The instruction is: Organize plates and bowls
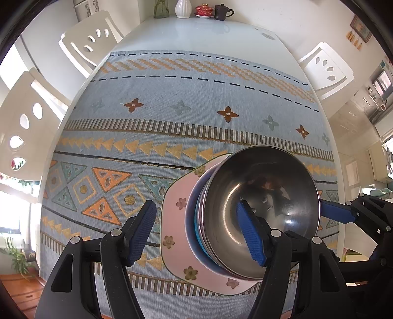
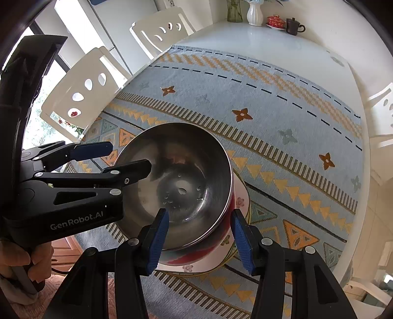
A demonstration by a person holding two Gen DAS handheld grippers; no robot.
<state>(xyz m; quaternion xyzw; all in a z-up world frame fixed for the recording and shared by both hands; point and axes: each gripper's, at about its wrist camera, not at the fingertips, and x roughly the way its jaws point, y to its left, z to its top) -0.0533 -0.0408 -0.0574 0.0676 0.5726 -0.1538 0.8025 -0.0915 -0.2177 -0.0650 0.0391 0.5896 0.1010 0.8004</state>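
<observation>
Steel bowl [image 1: 262, 208] sits on top of a stack near my edge of the patterned tablecloth [image 1: 172, 117]: beneath it I can make out a bluish bowl rim [image 1: 196, 228], and under everything a pink plate [image 1: 176, 220] with small flowers printed on it. In the right wrist view the same steel bowl [image 2: 181, 186] hides most of the stack, with red-marked crockery and the pink plate [image 2: 239, 201] peeking out below its rim.

My left gripper [image 1: 199, 233] is spread wide, nothing between its blue pads; one pad hangs inside the steel bowl, the other out over the cloth on the far side of the pink plate's edge. I cannot tell whether the inner pad touches the metal. From the right wrist view, my left gripper [image 2: 127, 157] reaches in from the side, one finger above the bowl's hollow and the other outside the rim.

My right gripper [image 2: 199, 240] is also open, its pads [image 2: 158, 241] straddling the near rim of the steel bowl, one inside and one outside by the plate; no squeeze on the rim is visible. In the left wrist view only one blue finger of the right gripper [image 1: 336, 212] shows, just beside the bowl's wall.

Beyond the stack, at the table's far end past the cloth, stand a white vase [image 1: 183, 8], a green glass vase [image 1: 161, 8], a red lidded cup [image 1: 204, 11] and a dark mug [image 1: 222, 11]. White chairs [image 1: 91, 41] flank the table.
</observation>
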